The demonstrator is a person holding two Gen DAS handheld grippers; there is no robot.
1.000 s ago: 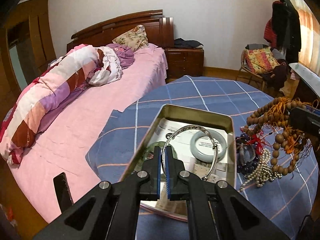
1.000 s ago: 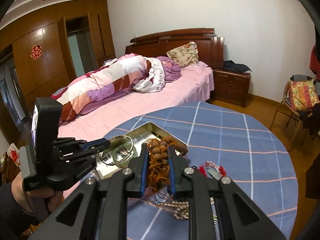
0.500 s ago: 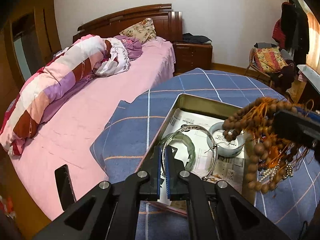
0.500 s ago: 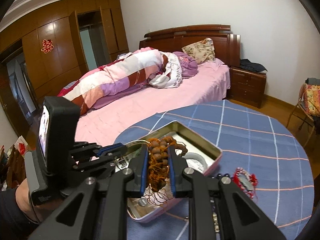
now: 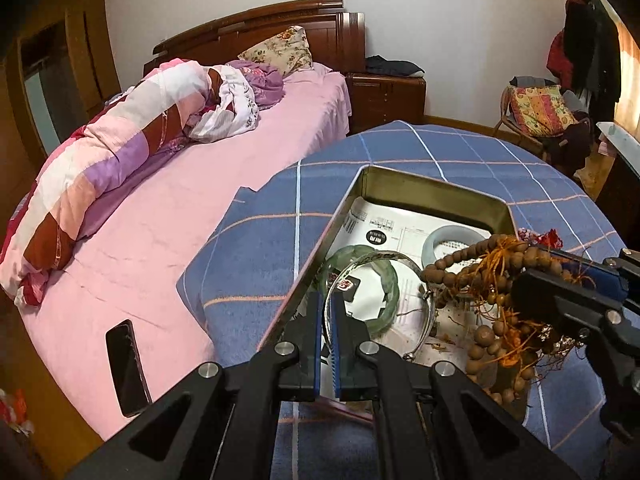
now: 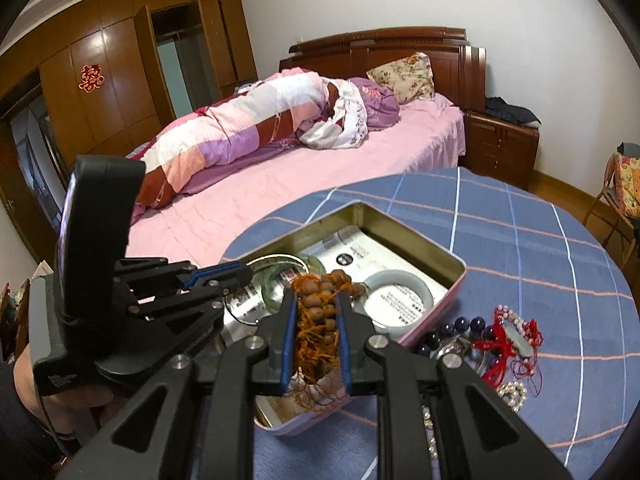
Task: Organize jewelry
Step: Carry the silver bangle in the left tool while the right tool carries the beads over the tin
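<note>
The left gripper (image 5: 329, 312) is clenched on a thin silver bangle (image 5: 384, 258), holding it upright over the open metal tin (image 5: 432, 188). The tin sits near the edge of the round table (image 5: 460, 148) that faces the bed (image 5: 192, 208), on a blue checked cloth, and is lined with printed paper. Inside it a green bangle (image 5: 390, 280) lies just beyond the left gripper's tips, and a pale bangle (image 6: 400, 280) lies toward the tin's far right side.

The right gripper (image 6: 316, 312) is closed around a bunch of wooden beads (image 6: 320, 304) with orange threads, held above the near part of the tin; in the left wrist view the beads hang down over the tin's right side. On the cloth just right of the tin lie dark purple beads (image 6: 460, 324), a red cord bracelet (image 6: 516, 336) and a pearl strand (image 6: 512, 392). A phone (image 5: 126, 366) lies on the bed's near edge.
</note>
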